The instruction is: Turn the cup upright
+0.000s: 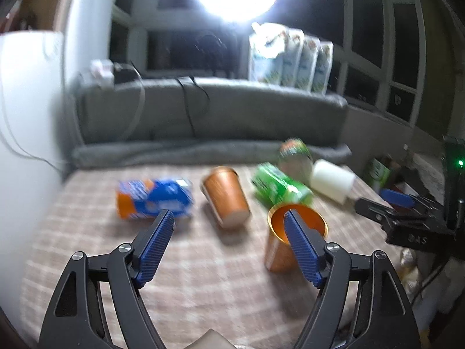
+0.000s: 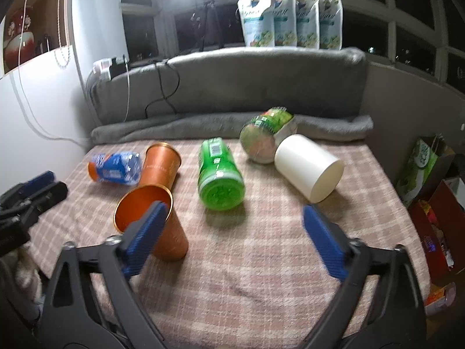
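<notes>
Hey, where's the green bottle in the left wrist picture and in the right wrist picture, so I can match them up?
Left wrist: the green bottle lies right of centre, just behind the upright orange cup.
Right wrist: the green bottle lies near centre, its base toward the camera, right of the upright orange cup.
Shared landmark: the white cup lying on its side to the bottle's right.
</notes>
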